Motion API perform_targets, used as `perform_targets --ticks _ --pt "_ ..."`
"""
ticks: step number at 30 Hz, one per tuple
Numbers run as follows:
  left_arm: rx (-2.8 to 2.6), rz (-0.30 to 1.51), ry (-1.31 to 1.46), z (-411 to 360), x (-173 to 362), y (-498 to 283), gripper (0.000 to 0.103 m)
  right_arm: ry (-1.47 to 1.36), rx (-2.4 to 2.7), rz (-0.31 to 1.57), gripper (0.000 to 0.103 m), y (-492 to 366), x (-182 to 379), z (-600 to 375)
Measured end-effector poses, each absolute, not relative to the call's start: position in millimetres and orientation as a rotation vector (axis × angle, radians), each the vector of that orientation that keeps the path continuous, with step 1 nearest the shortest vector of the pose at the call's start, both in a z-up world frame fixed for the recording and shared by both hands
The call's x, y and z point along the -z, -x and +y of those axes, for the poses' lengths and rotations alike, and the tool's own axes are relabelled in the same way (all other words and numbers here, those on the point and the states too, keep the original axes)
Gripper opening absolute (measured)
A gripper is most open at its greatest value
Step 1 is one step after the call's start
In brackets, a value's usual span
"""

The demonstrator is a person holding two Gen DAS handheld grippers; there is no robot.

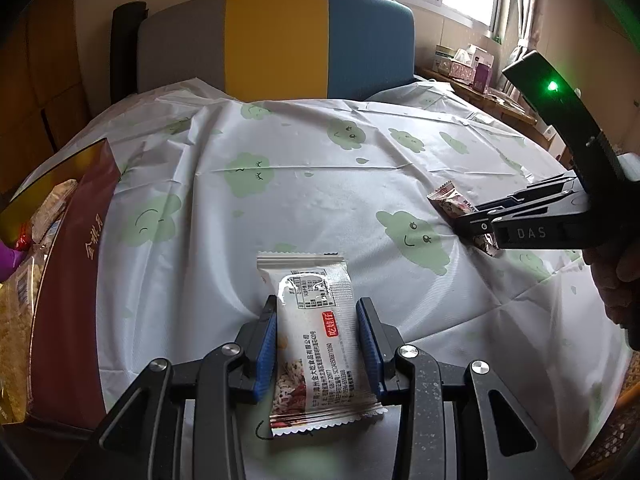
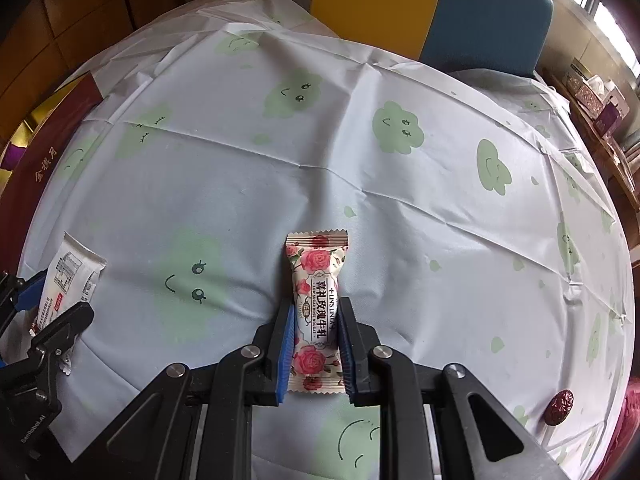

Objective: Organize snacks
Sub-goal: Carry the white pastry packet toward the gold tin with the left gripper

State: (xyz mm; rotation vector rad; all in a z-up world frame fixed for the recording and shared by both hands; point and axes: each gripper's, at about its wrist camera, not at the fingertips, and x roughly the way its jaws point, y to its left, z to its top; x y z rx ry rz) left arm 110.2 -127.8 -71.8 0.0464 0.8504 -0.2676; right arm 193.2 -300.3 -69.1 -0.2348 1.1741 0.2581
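Currently both grasps are made: the left gripper (image 1: pixel 317 342) is clenched on a white foil snack packet (image 1: pixel 316 344), and the right gripper (image 2: pixel 317 344) pinches a rose-print nougat wrapper (image 2: pixel 318 316). Next move, judged: carry both to the dark red cardboard box (image 1: pixel 76 280) and let go inside.

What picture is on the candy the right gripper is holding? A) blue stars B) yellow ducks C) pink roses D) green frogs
C: the candy wrapper squeezed in the right gripper is covered in pink roses.

White tablecloth (image 2: pixel 360 184) — green clouds; pink-rose nougat wrapper (image 2: pixel 317 312); maroon box (image 1: pixel 72 280).
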Motion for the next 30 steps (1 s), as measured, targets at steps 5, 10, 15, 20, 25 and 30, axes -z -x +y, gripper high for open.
perform_targets --ticks 5,10,15,20,25,30 --pt "0.269 0.857 -0.042 -127 72 -110 0.037 0.279 -0.259 1.154 0.021 -186 69 -295" --pt "0.265 0.875 -0.038 -127 68 -112 0.037 0.306 -0.257 1.144 0.021 -184 69 -292" --pt "0.244 0.900 -0.031 -125 62 -111 0.036 0.314 -0.258 1.142 0.021 -184 69 -293" --pt "0.224 0.888 -0.026 -118 48 -104 0.036 0.337 -0.254 1.135 0.021 -181 68 -289" --pt "0.212 0.850 -0.027 -110 26 -93 0.037 0.348 -0.251 1.130 0.021 -180 68 -288" --pt "0.197 0.815 -0.012 -95 5 -83 0.037 0.353 -0.246 1.126 0.021 -179 67 -286"
